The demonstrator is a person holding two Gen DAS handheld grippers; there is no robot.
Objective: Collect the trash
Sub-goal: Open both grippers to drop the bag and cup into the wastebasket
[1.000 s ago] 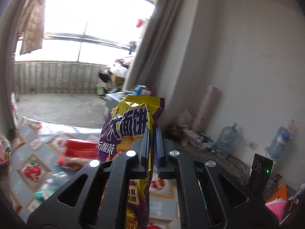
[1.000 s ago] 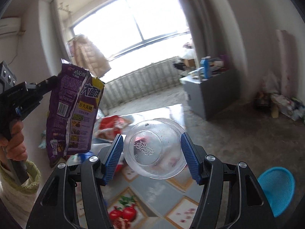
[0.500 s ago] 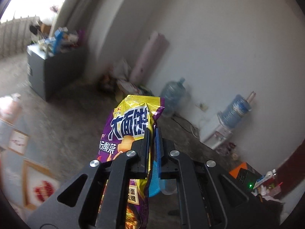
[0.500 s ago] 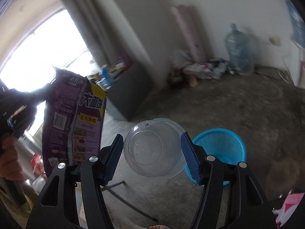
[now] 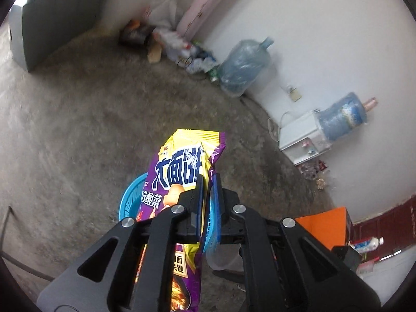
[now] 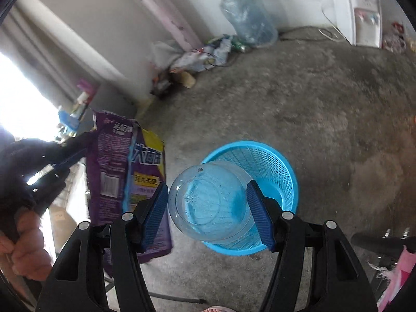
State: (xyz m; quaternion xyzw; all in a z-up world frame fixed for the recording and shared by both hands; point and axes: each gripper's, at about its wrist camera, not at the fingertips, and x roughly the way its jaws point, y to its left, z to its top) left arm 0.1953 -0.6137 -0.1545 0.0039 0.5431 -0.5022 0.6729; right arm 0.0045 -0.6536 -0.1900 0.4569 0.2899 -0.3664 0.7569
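My left gripper [image 5: 209, 179] is shut on a purple and yellow snack bag [image 5: 182, 166], which sticks out past its fingertips. Under it on the concrete floor stands a blue mesh basket [image 5: 130, 200], mostly hidden by the bag and the fingers. My right gripper [image 6: 207, 186] is shut on a clear plastic cup [image 6: 208, 200], held on its side just above the near rim of the basket [image 6: 280, 166]. In the right wrist view the snack bag [image 6: 114, 171] hangs left of the basket, pinched by the left gripper [image 6: 72, 153] in a person's hand [image 6: 23, 244].
Along the white wall lie a pile of litter [image 5: 187, 52], a large water jug [image 5: 244, 70] and a small dispenser [image 5: 304, 140] carrying another jug. A grey cabinet [image 5: 52, 20] stands far left. An orange box [image 5: 325, 223] sits at the right. Bare concrete surrounds the basket.
Both grippers swung away from the window and the patterned table and tipped down toward the floor. The blue basket now lies right under them. Bag and cup stay gripped.
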